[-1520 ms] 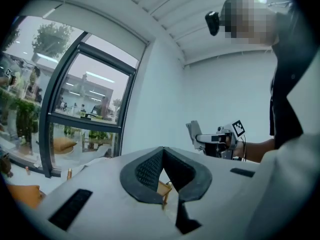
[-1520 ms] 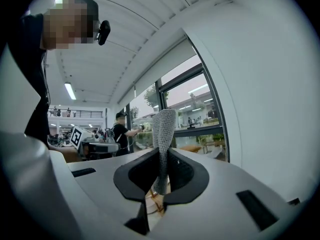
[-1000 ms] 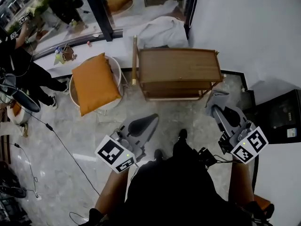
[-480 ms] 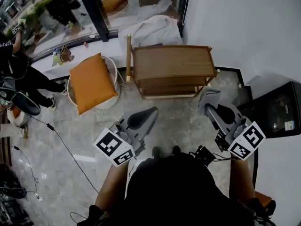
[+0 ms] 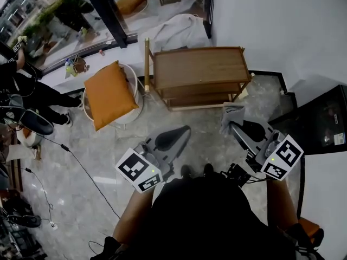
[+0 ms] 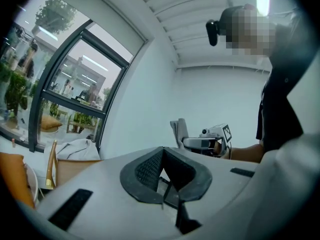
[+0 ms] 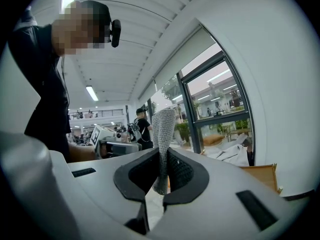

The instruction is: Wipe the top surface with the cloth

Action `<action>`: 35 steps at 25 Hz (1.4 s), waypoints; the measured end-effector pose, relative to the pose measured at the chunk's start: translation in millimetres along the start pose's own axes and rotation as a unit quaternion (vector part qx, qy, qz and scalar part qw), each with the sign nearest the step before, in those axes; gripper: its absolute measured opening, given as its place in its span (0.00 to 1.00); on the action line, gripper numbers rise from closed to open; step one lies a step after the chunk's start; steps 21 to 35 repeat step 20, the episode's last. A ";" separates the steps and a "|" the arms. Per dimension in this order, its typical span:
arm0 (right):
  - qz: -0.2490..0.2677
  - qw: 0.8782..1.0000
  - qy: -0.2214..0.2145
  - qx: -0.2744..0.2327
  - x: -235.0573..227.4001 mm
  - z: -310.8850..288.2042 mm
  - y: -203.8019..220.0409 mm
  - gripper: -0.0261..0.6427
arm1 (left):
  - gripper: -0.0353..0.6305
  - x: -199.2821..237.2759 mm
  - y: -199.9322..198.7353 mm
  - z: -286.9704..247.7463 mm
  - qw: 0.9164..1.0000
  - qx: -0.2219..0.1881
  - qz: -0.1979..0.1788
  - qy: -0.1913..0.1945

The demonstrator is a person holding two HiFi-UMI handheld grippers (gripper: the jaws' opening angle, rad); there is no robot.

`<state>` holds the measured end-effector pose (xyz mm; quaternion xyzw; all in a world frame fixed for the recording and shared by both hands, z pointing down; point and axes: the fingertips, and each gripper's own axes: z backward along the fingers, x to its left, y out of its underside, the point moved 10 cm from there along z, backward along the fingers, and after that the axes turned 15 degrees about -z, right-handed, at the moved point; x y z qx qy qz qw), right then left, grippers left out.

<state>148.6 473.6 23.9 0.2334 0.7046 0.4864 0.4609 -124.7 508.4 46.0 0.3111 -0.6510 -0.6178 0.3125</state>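
A low wooden shelf table (image 5: 198,66) stands against the white wall, its top bare. My right gripper (image 5: 232,119) hovers over the floor in front of the table's right end, shut on a grey cloth (image 5: 233,111). In the right gripper view the cloth (image 7: 163,129) sticks up from between the pads. My left gripper (image 5: 172,136) hangs lower left of the table, shut with nothing in it; its dark pads (image 6: 150,169) meet in the left gripper view. The cloth (image 6: 179,131) also shows there, off to the right.
An orange cushion (image 5: 108,93) lies on a round white chair (image 5: 132,115) left of the table. A white fabric heap (image 5: 176,28) sits behind it by the window. A black cabinet (image 5: 325,123) is at the right. A cable (image 5: 76,161) runs across the marble floor.
The right gripper with the cloth has drifted left, closer to the table's front. The left gripper moved slightly right. Both stay shut.
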 end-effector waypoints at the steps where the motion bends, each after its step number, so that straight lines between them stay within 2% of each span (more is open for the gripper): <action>1: 0.003 1.000 -0.004 0.000 1.0 -1.1 -1.0 0.09 | 0.07 -0.6 0.0 -0.1 1.000 0.003 0.000 0.001; 11: 0.025 1.000 -0.010 0.002 4.2 4.7 -2.7 0.09 | 0.07 -10.3 2.1 -2.6 1.000 0.017 -0.001 0.013; 35: 0.033 0.999 -0.014 0.005 9.9 8.9 -4.5 0.09 | 0.07 -16.4 4.2 -2.8 1.000 0.019 0.005 0.018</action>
